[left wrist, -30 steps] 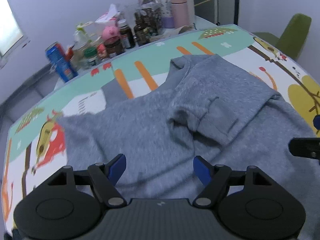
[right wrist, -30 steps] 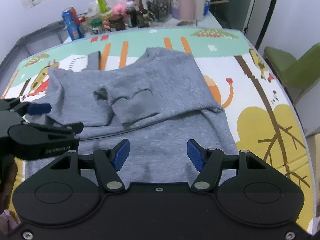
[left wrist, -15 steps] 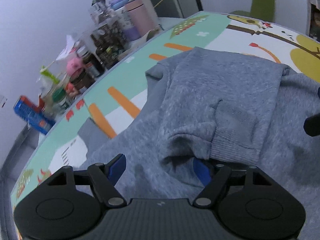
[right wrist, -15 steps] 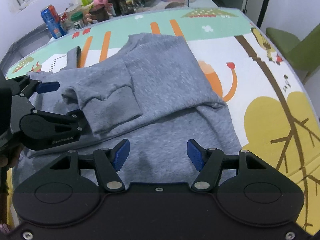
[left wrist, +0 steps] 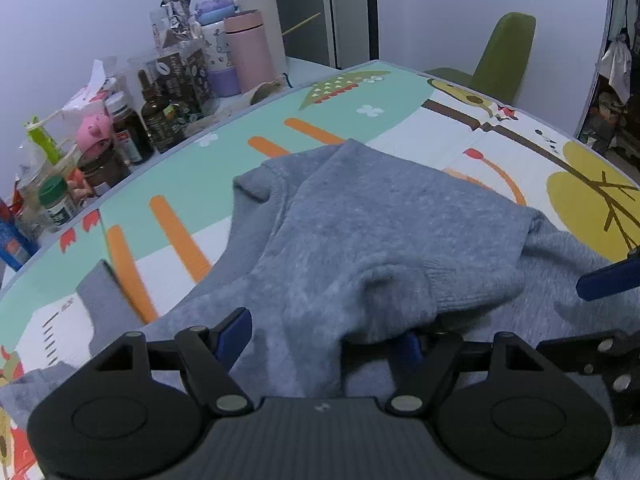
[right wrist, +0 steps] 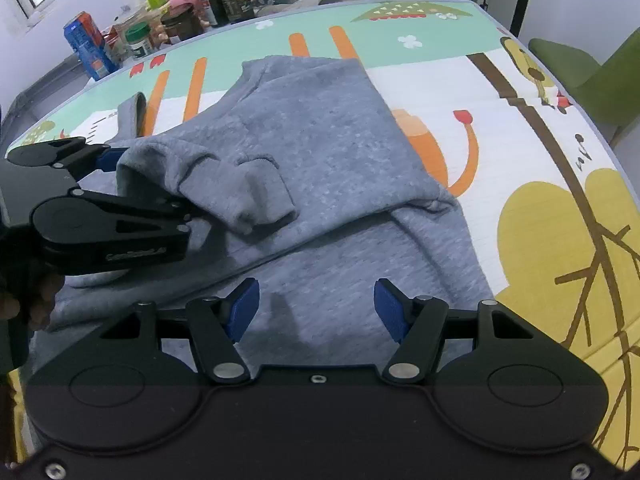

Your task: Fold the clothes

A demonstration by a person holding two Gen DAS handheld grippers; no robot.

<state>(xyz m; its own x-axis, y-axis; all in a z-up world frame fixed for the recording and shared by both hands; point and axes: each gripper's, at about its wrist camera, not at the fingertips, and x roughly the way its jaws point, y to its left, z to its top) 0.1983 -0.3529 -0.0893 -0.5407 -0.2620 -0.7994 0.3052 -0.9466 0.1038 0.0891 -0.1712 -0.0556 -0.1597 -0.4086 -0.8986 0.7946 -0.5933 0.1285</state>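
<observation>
A grey sweater (left wrist: 384, 220) (right wrist: 320, 152) lies on the colourful mat, with one sleeve folded across its body. The sleeve's ribbed cuff (left wrist: 452, 292) (right wrist: 256, 200) ends a loose fold. My left gripper (left wrist: 322, 340) (right wrist: 148, 188) is open and straddles that fold. Its right pad is tucked under the cuff, its left pad stands clear of the fold. My right gripper (right wrist: 316, 308) is open low over the sweater's lower body, with nothing pinched. One of its blue fingers (left wrist: 604, 280) shows at the right edge of the left wrist view.
Bottles, jars and a pink flask (left wrist: 252, 52) crowd the table's far edge, with a blue can (right wrist: 86, 46) at far left. A green chair (left wrist: 504, 52) stands beyond the right side. Bare mat (right wrist: 520, 120) lies right of the sweater. A hand (right wrist: 28, 300) holds the left gripper.
My left gripper has come down and across onto the folded sleeve, so the cuff now lies over its right pad. My right gripper has sunk closer to the sweater. Both stay open.
</observation>
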